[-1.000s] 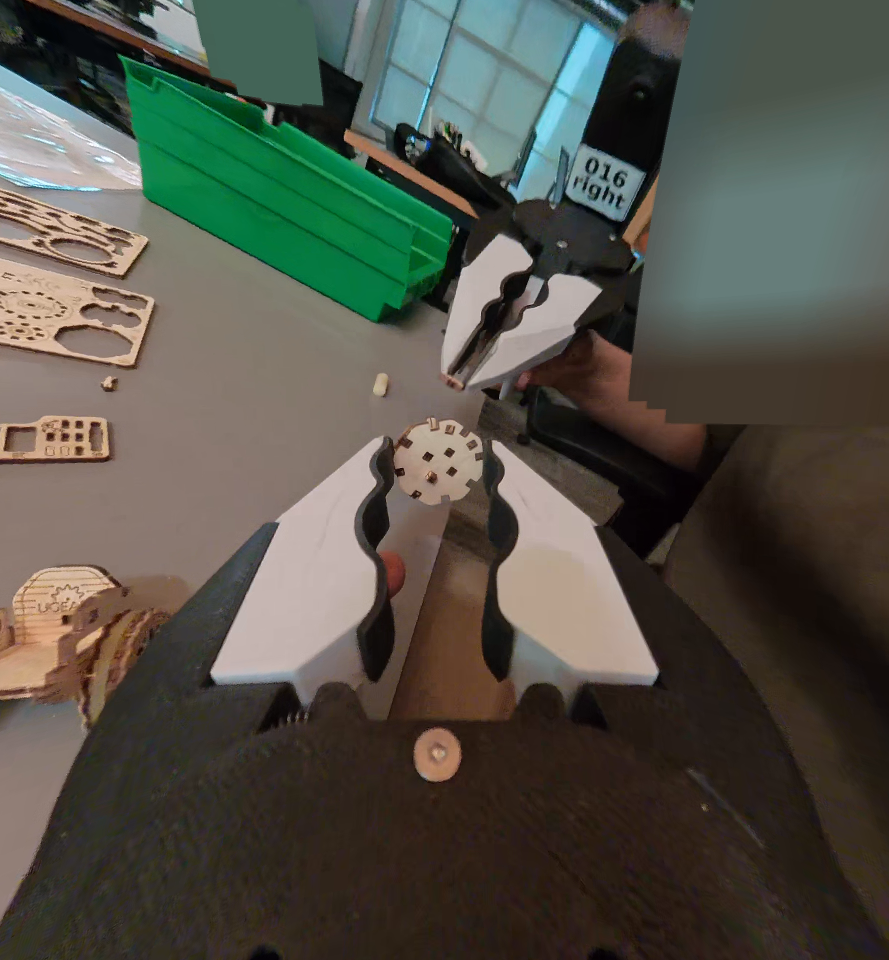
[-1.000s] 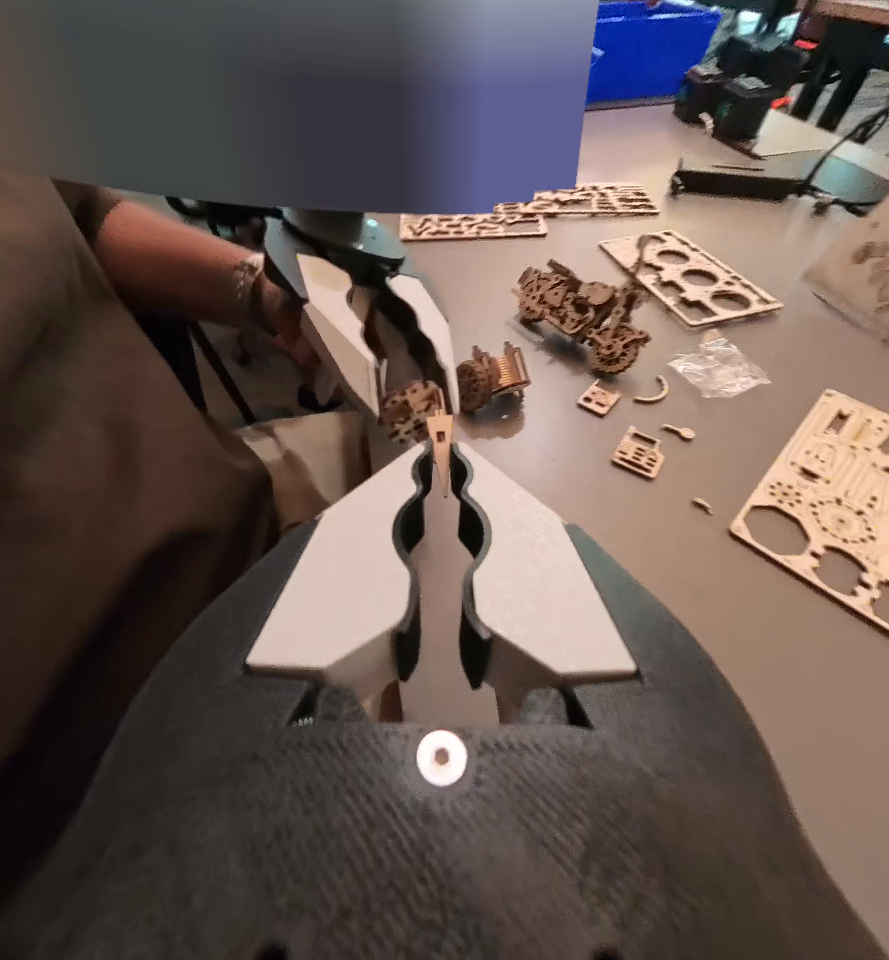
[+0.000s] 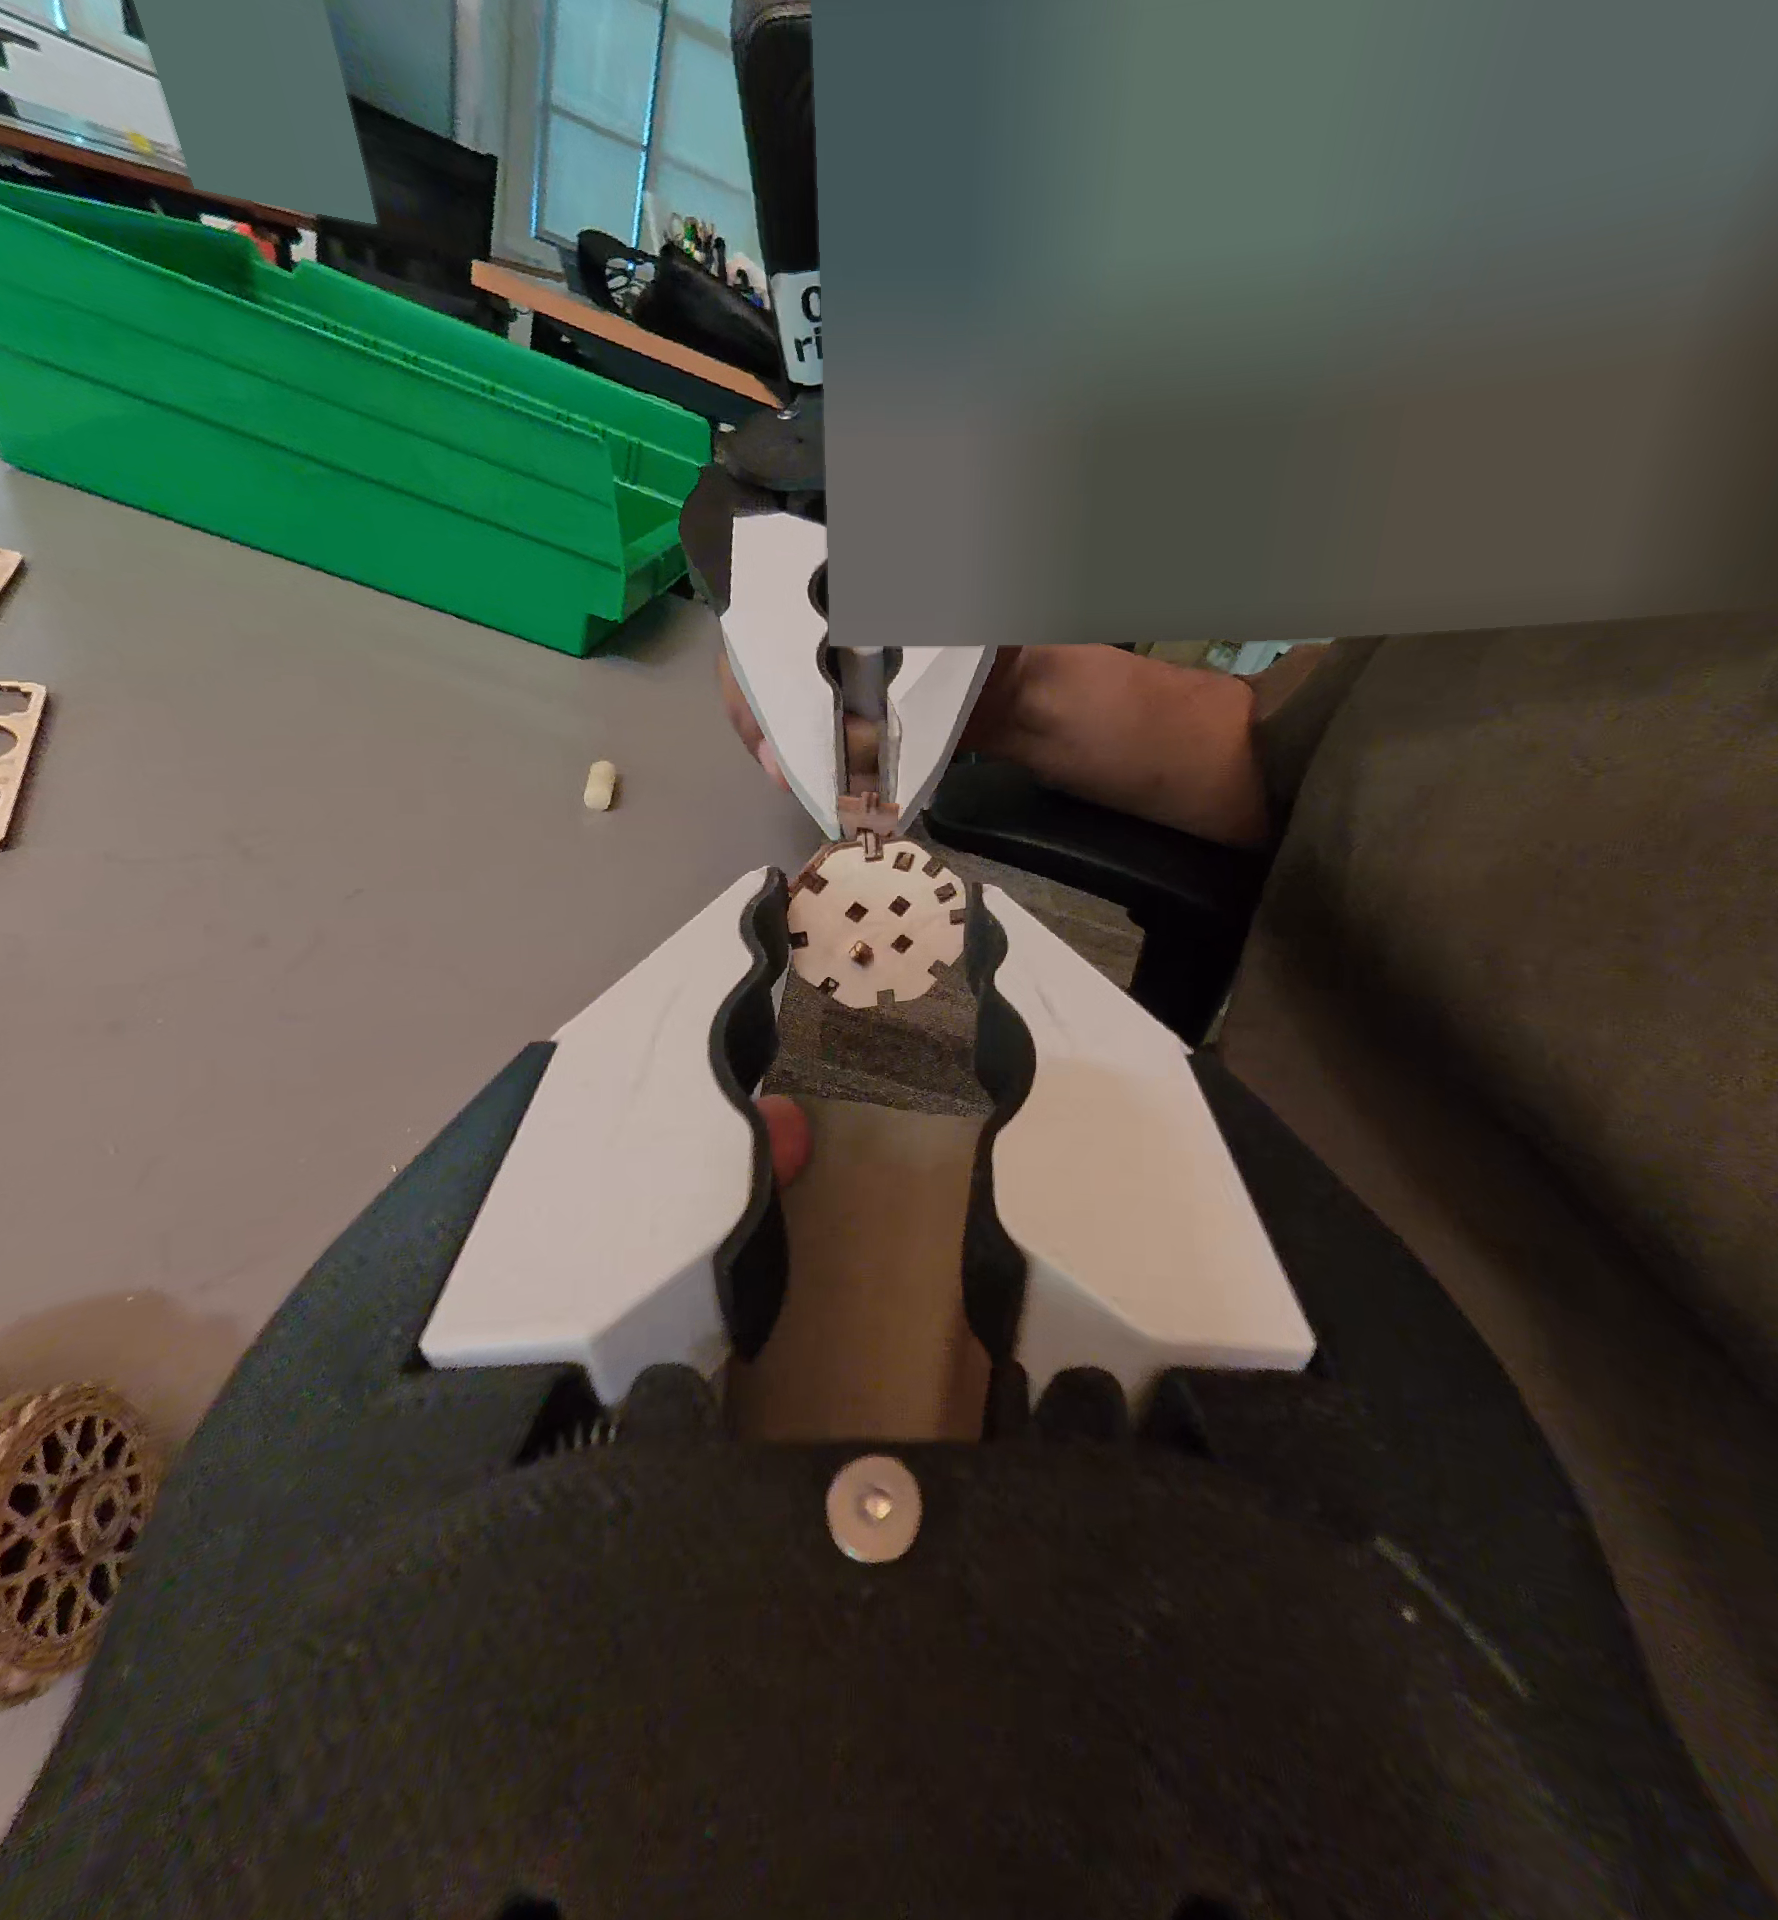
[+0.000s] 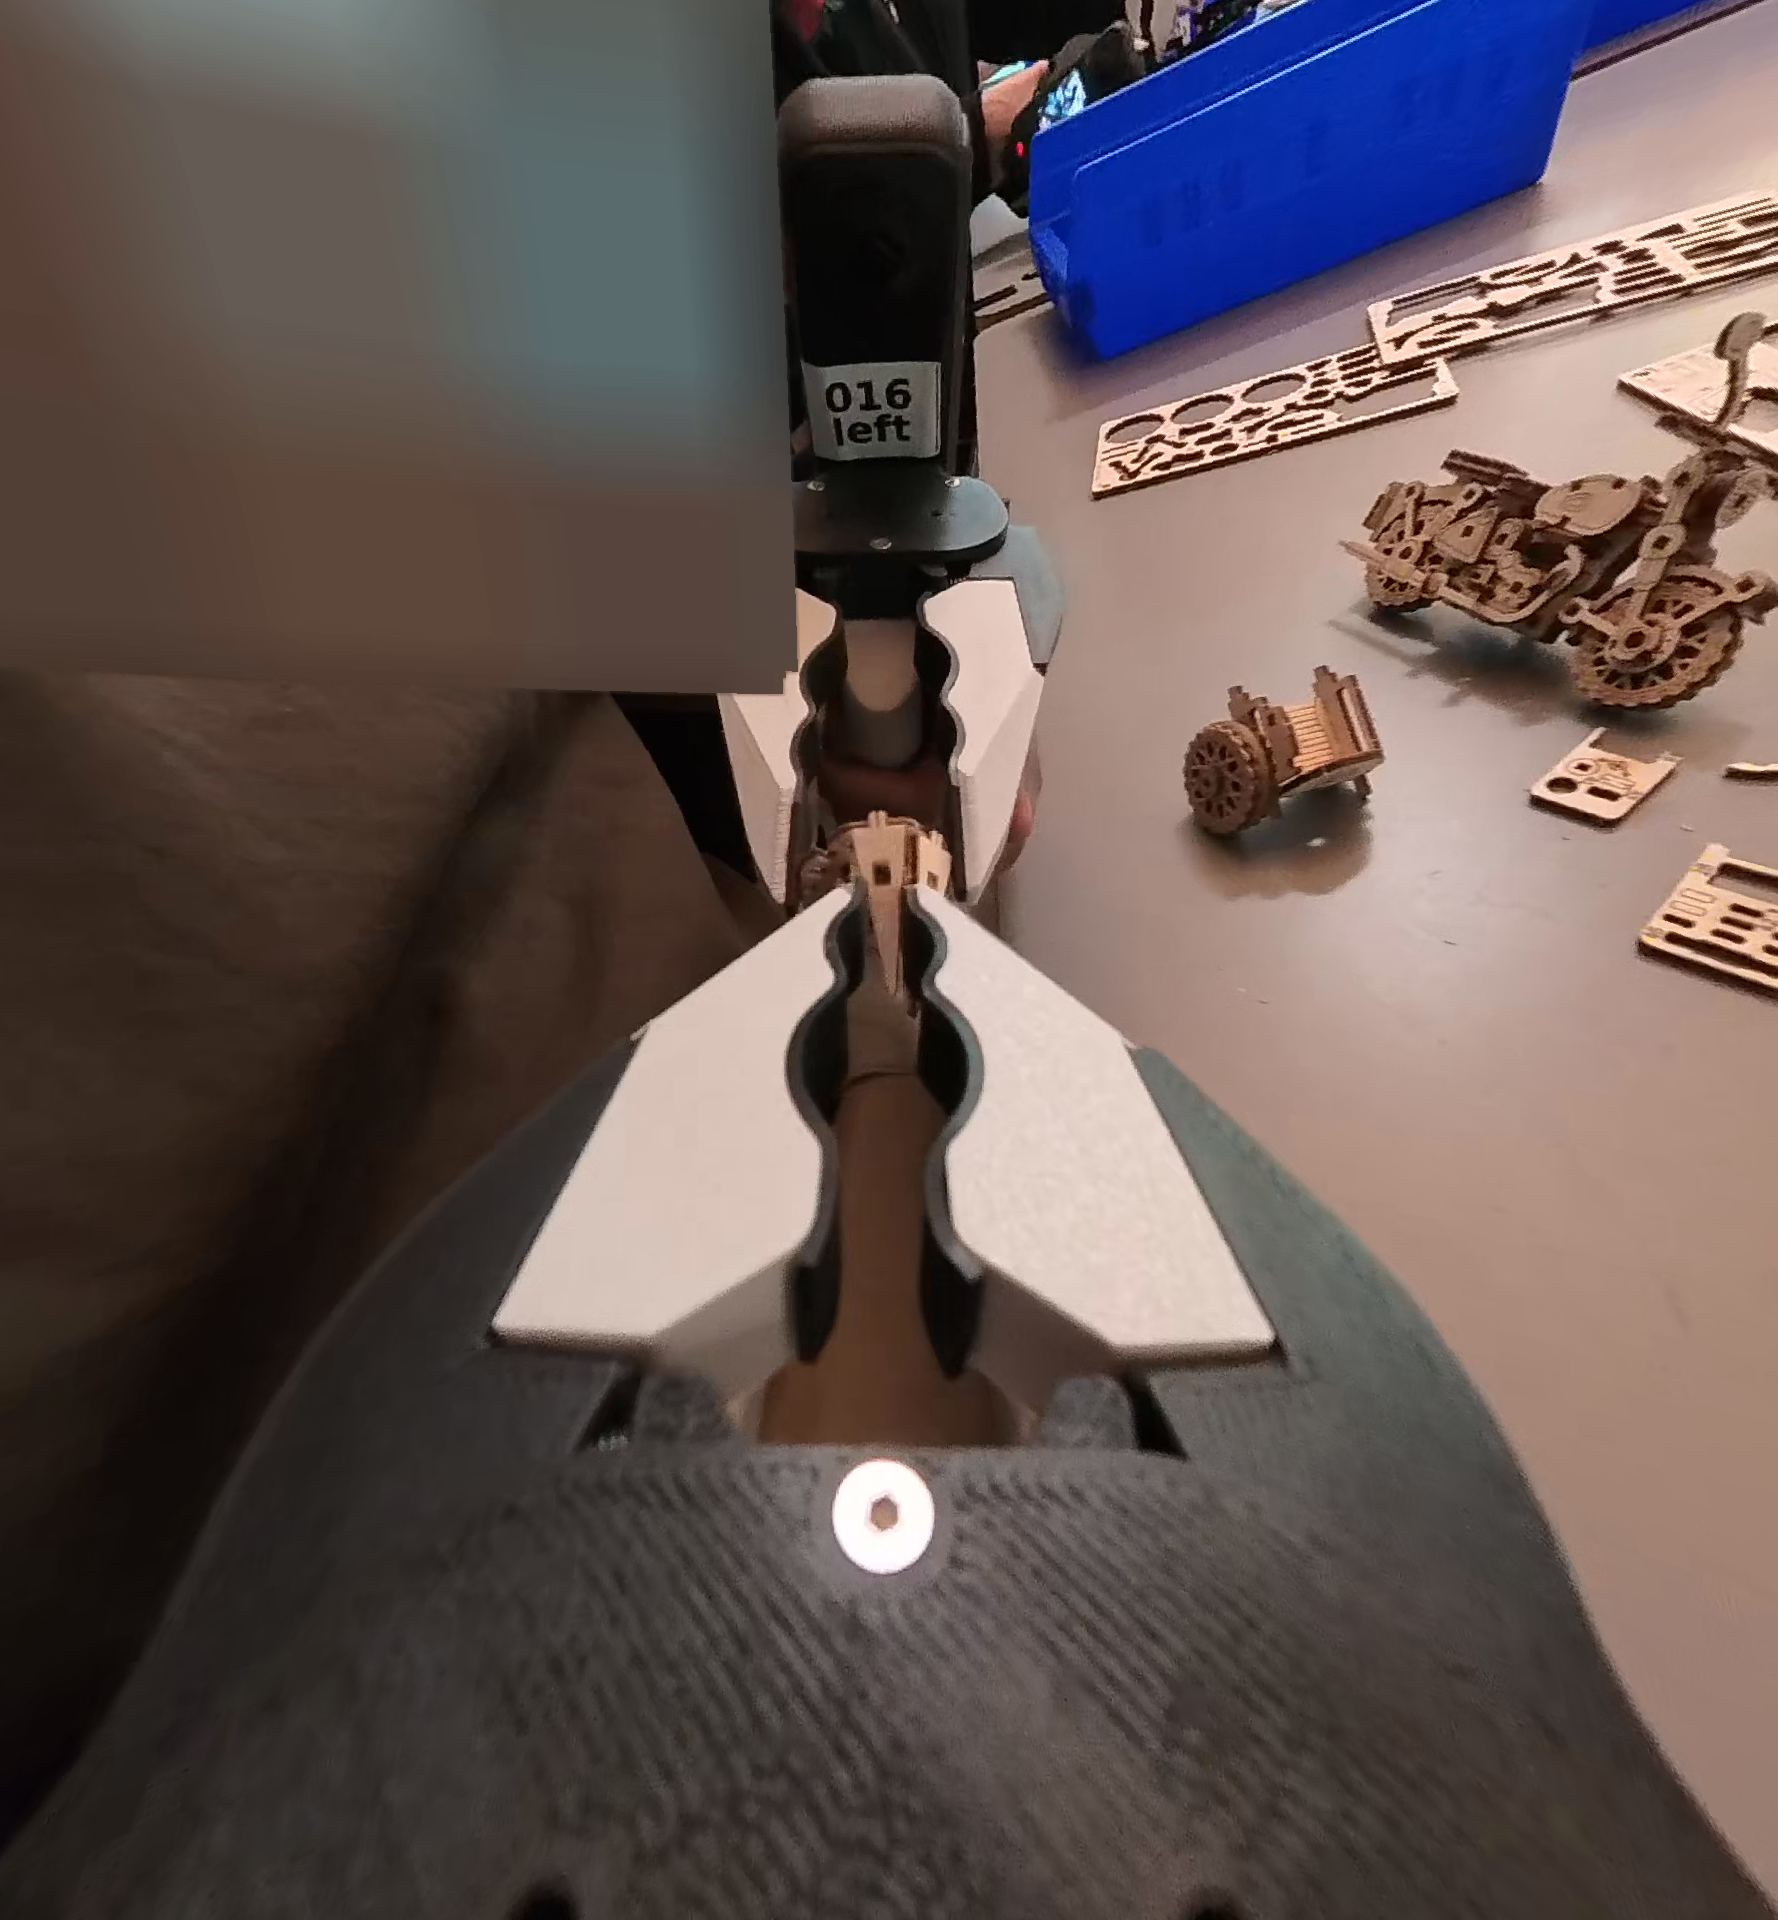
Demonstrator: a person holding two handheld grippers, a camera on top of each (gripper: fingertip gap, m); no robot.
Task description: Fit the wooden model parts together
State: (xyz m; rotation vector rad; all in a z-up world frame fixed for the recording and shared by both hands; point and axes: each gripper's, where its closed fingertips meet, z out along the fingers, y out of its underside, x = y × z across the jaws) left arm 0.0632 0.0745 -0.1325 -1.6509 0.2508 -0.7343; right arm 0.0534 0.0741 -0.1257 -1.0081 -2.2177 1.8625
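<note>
We find the left gripper [image 3: 877, 914] clamped on a round wooden disc [image 3: 877, 923], its two white fingers pressing the disc's notched rim from either side near their tips. The disc is pale, pierced with small square holes, and held in the air off the edge of the grey table [image 3: 272, 831]. A fingertip of the person shows behind the left finger.

The right gripper [image 4: 890, 914] has its fingers drawn nearly together on a thin wooden piece [image 4: 887, 904], which stands edge-on between the tips and projects forward. In the left wrist view we see this piece [image 3: 867, 812] meeting the top rim of the disc; the two parts touch there. Whether it is seated in a notch we cannot tell.

The grippers face each other tip to tip, over the person's lap.

Outward on the table, we note in the right wrist view a small wheeled wooden subassembly [image 4: 1280, 764], well apart from the grippers, and beyond it an assembled wooden motorcycle [image 4: 1581, 582]. Flat punched sheets [image 4: 1269, 426] lie farther back beside a blue bin [image 4: 1300, 156]. Two small flat cut-out parts [image 4: 1737, 920] lie near the right edge.

In the left wrist view a green bin [image 3: 324, 416] stands across the table, a small pale peg [image 3: 600, 787] lies alone on the surface, and a spoked wooden wheel [image 3: 43, 1527] rests at the lower left.
</note>
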